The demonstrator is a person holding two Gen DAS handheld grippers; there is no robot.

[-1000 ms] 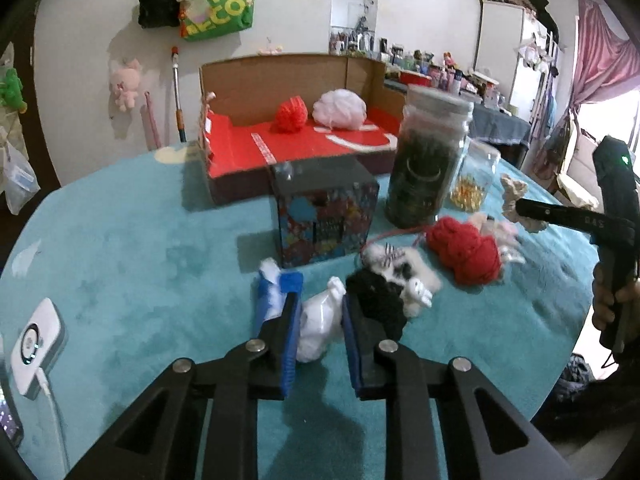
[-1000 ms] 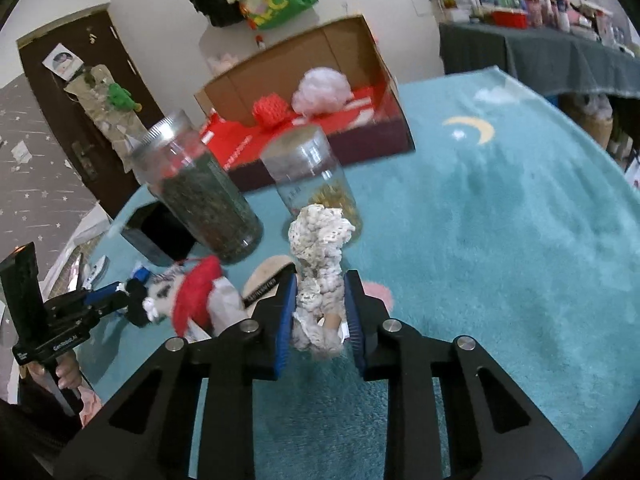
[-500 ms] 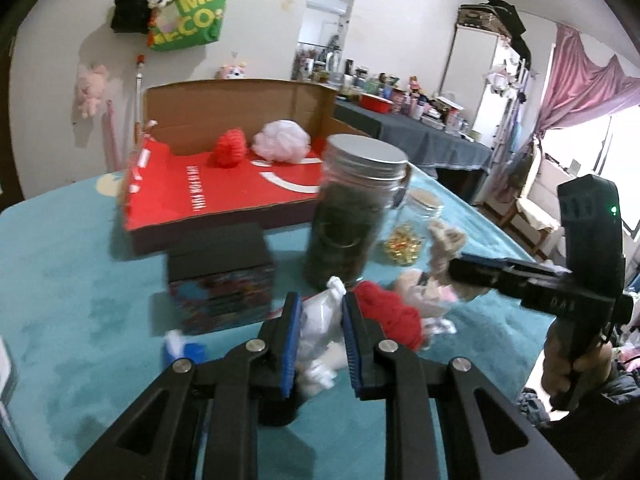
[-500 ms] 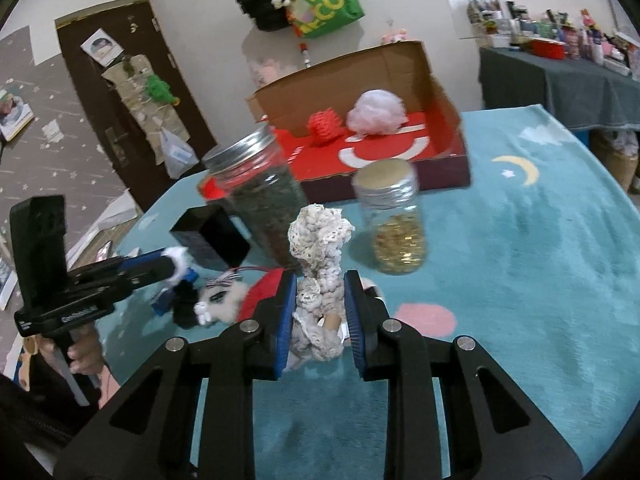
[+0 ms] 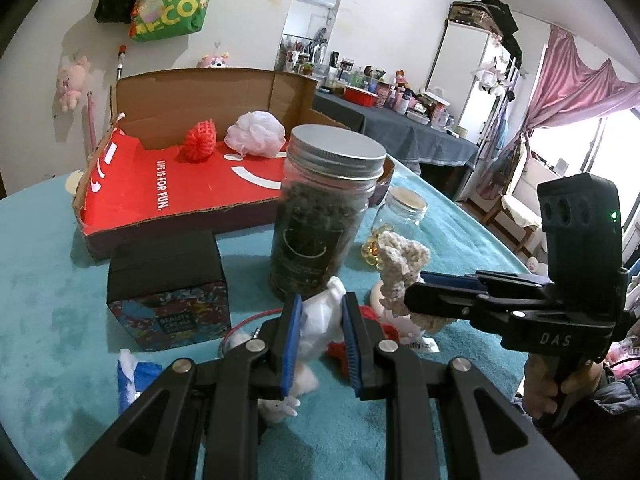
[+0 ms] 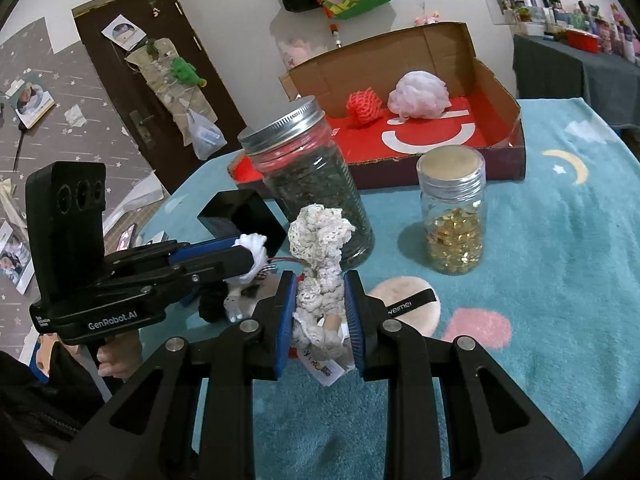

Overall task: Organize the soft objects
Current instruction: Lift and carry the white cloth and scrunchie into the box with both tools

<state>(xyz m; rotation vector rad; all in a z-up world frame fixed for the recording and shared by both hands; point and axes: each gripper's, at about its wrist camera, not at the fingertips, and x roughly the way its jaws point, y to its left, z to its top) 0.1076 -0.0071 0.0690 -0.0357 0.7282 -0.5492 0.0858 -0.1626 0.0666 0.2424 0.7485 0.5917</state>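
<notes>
The left gripper (image 5: 320, 334) is clamped on a white soft toy (image 5: 318, 320), a crumpled, glossy-looking bundle that bulges up between the blue pads and hangs below them; what kind of figure it is cannot be made out from here. The right gripper (image 6: 320, 316) is clenched on a cream crocheted toy (image 6: 320, 256), a knobbly lace-textured piece standing upright out of the jaws, with a paper tag dangling under it. Both toys are held above the teal tablecloth (image 6: 560, 280). Just ahead of both tools stands a tall jar of dark dried leaves (image 5: 320, 216) with a silver screw lid, and it blocks the straight line to the red cardboard box (image 5: 180, 192) behind it. A smaller jar of golden capsules (image 6: 454, 220) stands ahead and to the right of the right gripper. In the box lie a red knitted ball (image 5: 199, 142) and a pale pink bath pouf (image 5: 256, 134), side by side near the back wall. Ahead-left of the left gripper sits a black cube box (image 5: 168, 284). Beneath the left gripper's right finger lies a red yarn item (image 5: 376, 320), and a round powder puff (image 6: 404, 300) rests on the cloth just right of the right gripper.
</notes>
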